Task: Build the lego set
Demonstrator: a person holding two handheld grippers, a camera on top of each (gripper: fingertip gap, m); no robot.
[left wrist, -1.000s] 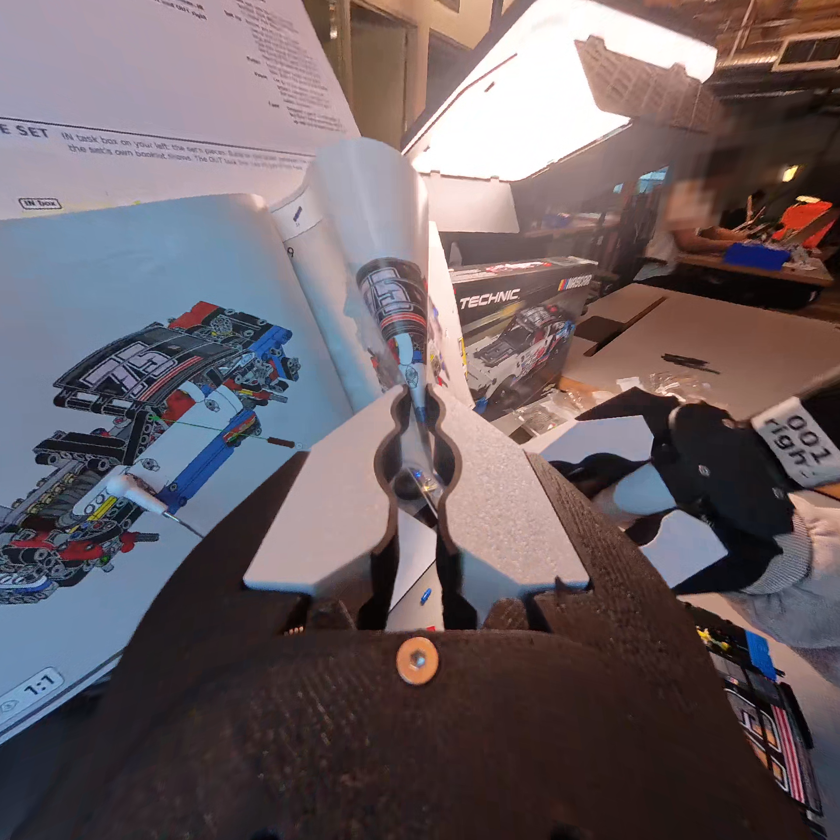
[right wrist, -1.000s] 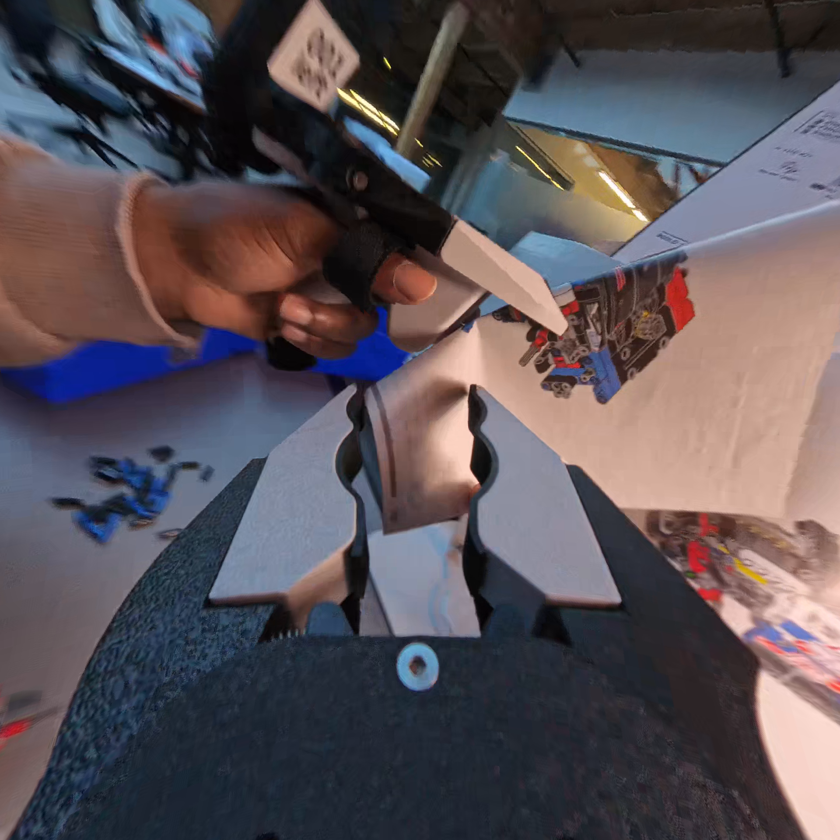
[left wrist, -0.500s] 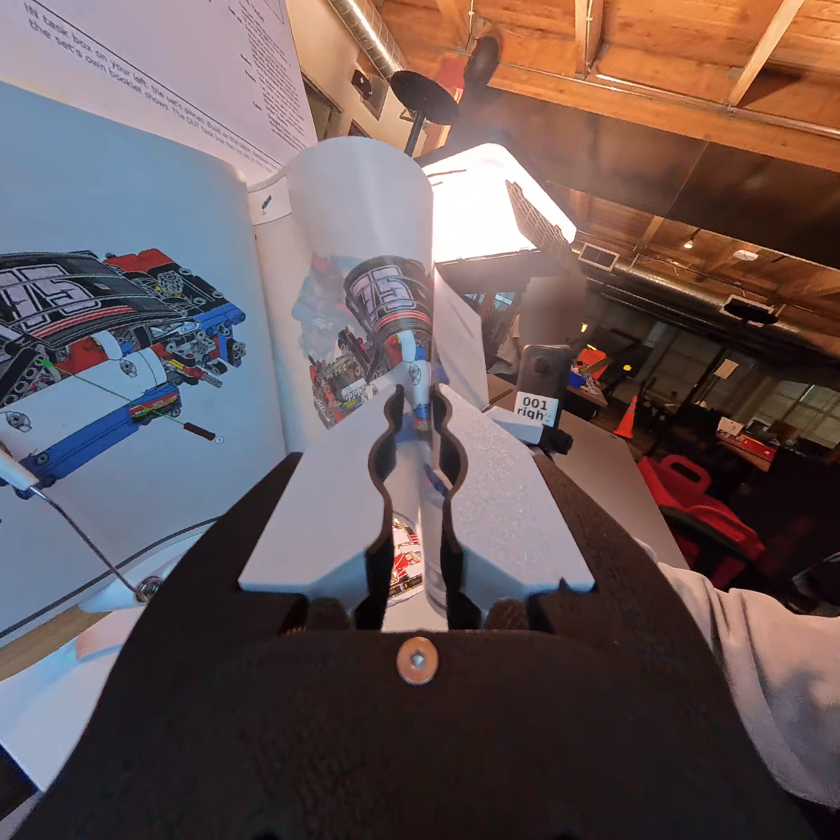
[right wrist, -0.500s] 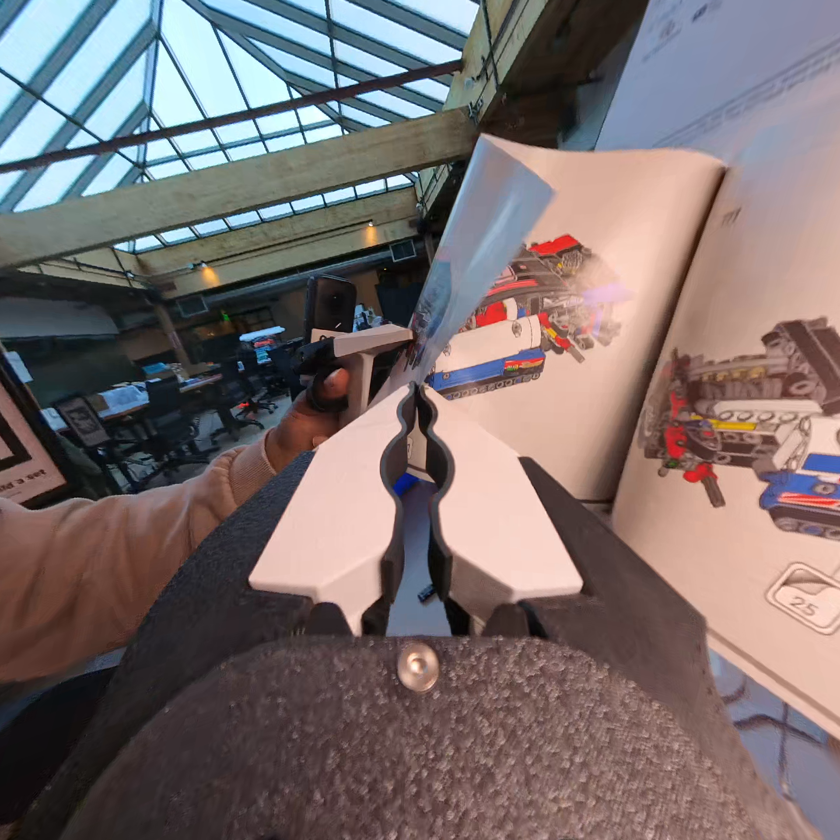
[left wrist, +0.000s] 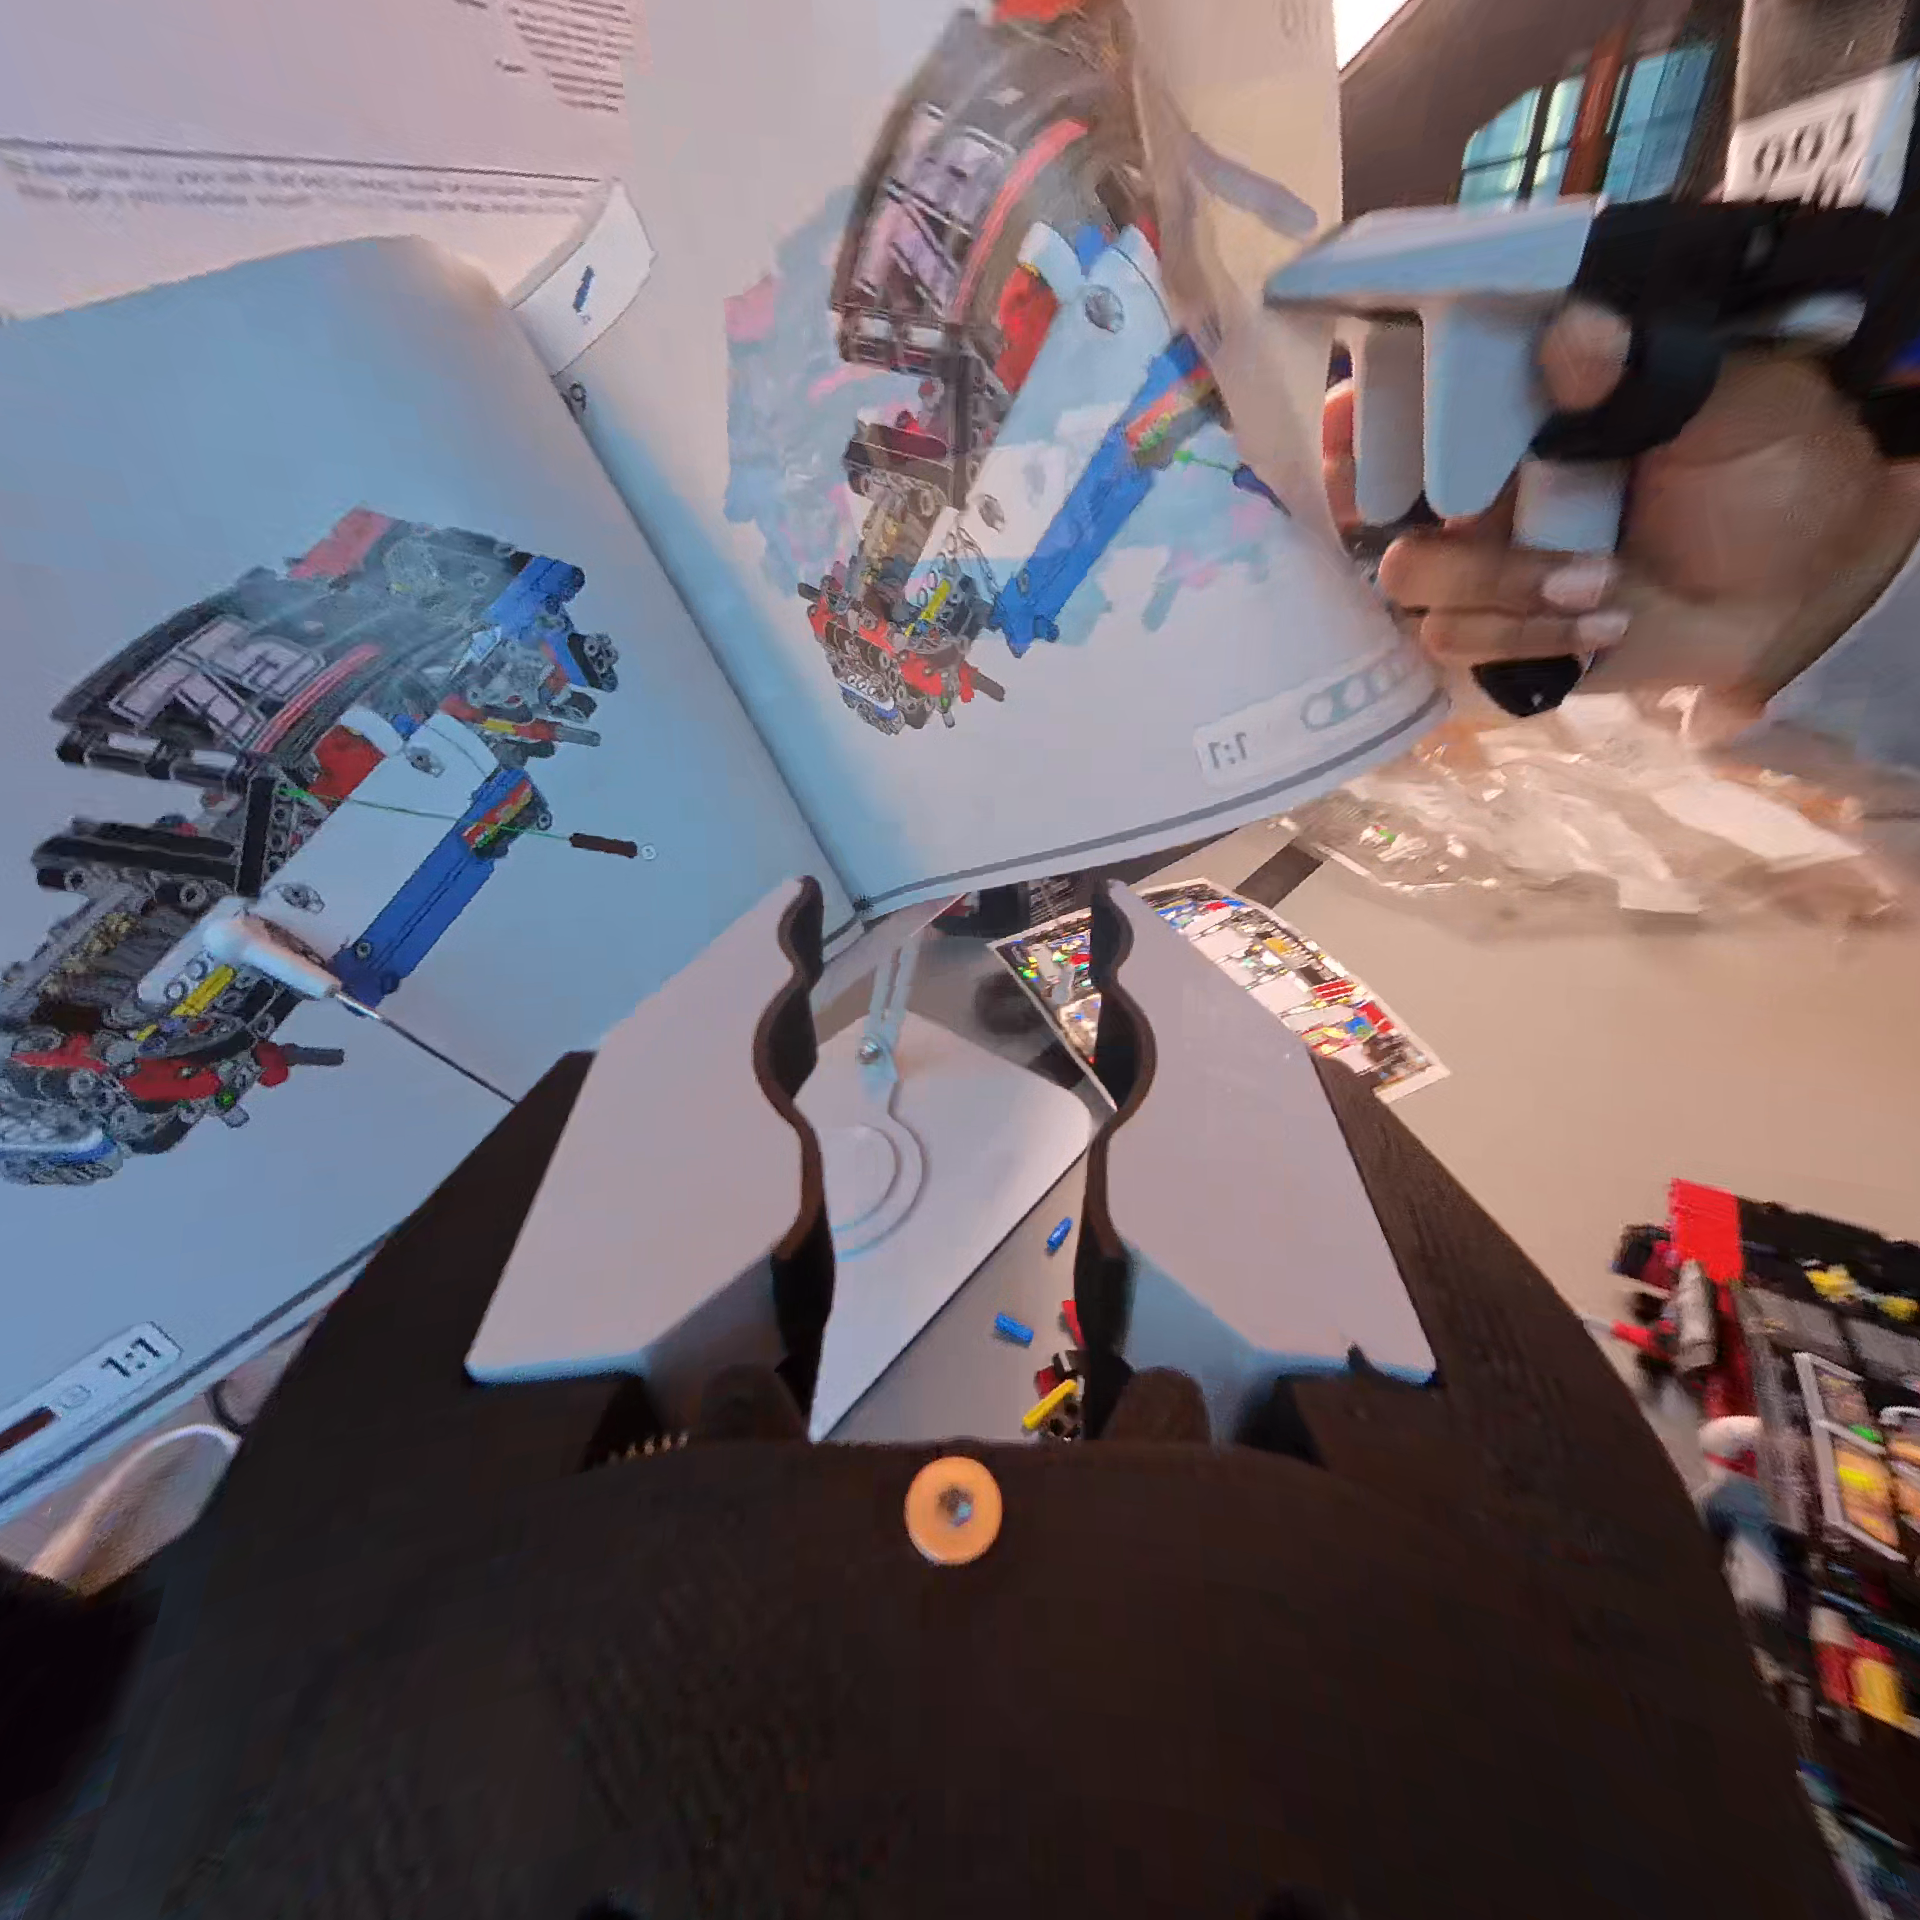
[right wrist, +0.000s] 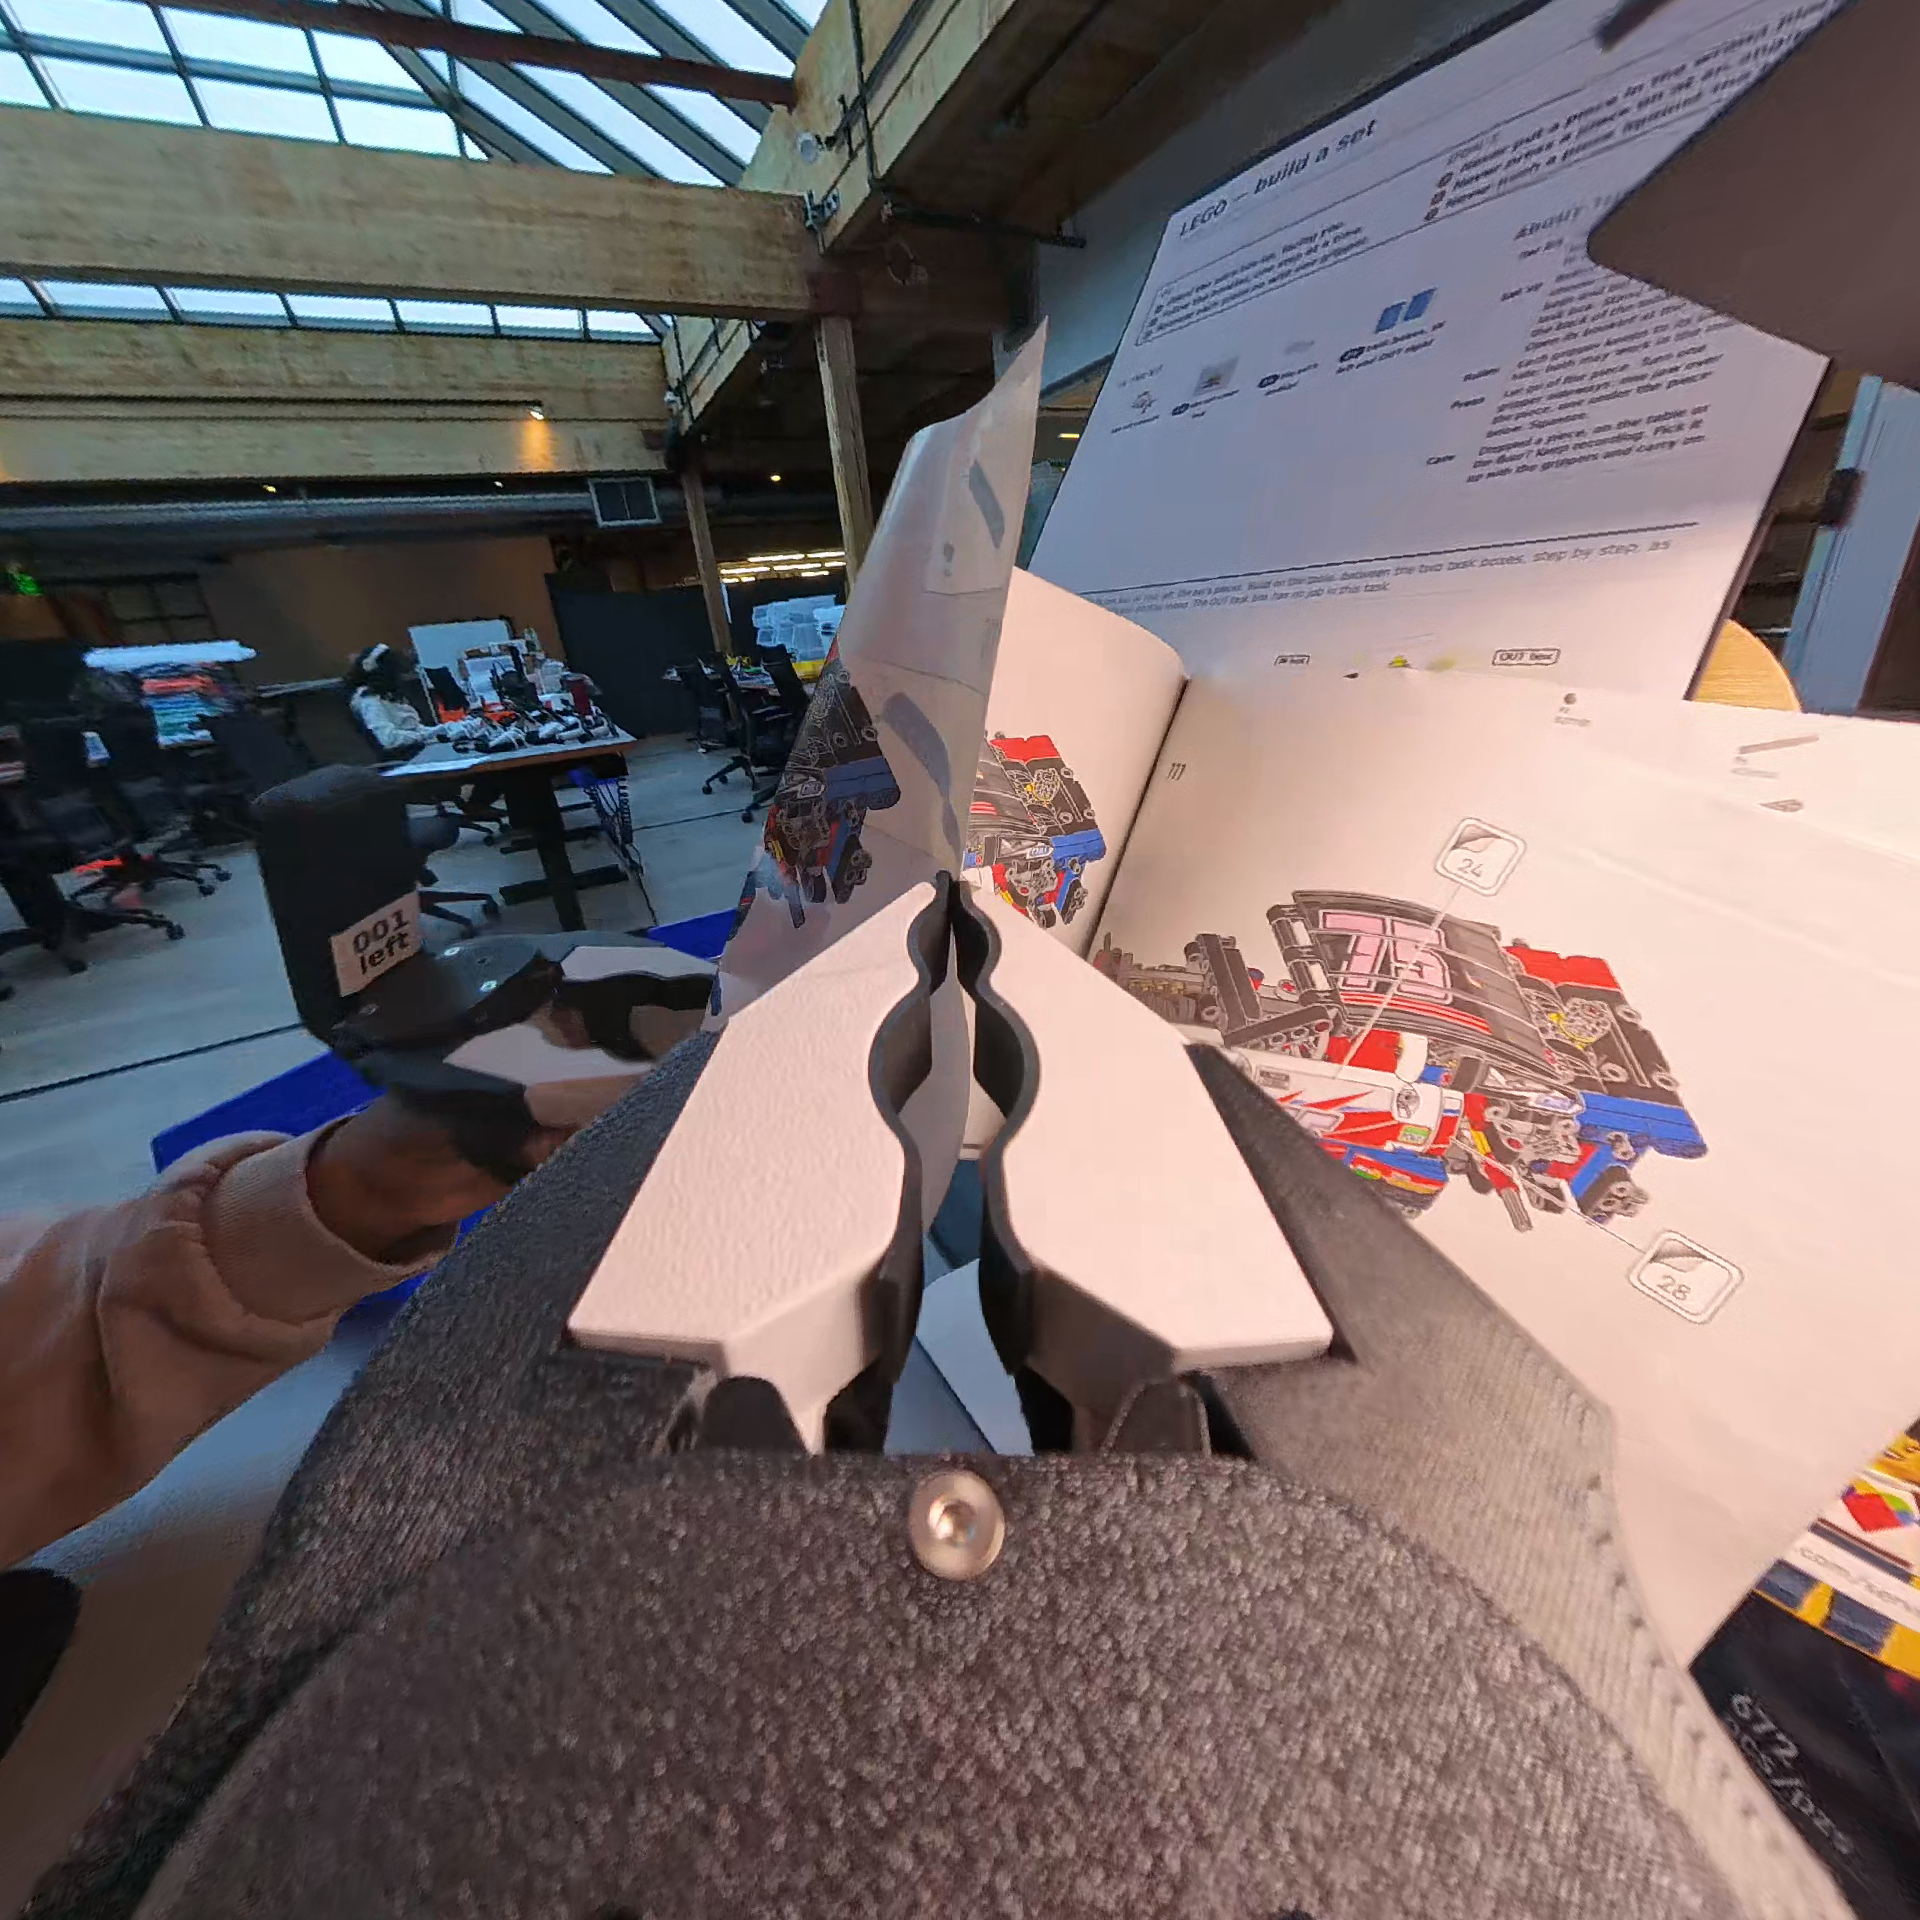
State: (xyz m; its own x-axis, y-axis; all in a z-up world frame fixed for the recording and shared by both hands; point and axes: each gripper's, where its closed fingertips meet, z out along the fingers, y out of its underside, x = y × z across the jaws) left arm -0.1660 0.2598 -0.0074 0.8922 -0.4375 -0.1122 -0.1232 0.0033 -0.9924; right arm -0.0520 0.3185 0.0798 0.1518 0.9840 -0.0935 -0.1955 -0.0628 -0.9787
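My booklet point(right wrist: 1455, 935) stands open against the white sheet point(right wrist: 1455, 343) at 12 o'clock, one page point(right wrist: 935, 665) lifted upright. My right gripper point(right wrist: 951, 904) pinches that page's lower edge, fingers pressed together on the paper. My left gripper point(left wrist: 945, 914) is spread with nothing in it, just below the booklet's bottom edge. Sticker sheet point(left wrist: 1226, 987) at 1 o'clock, loose pieces point(left wrist: 1039, 1340) on the table point(left wrist: 1558, 1060), plastic bags point(left wrist: 1579, 821) at 2 o'clock

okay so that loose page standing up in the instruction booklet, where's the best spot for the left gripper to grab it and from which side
Probably the page's free bottom edge, away from the spine. That edge curls clear of the booklet, leaving room for the left gripper's open jaws to slide on from below. The right gripper already pinches the outer edge.
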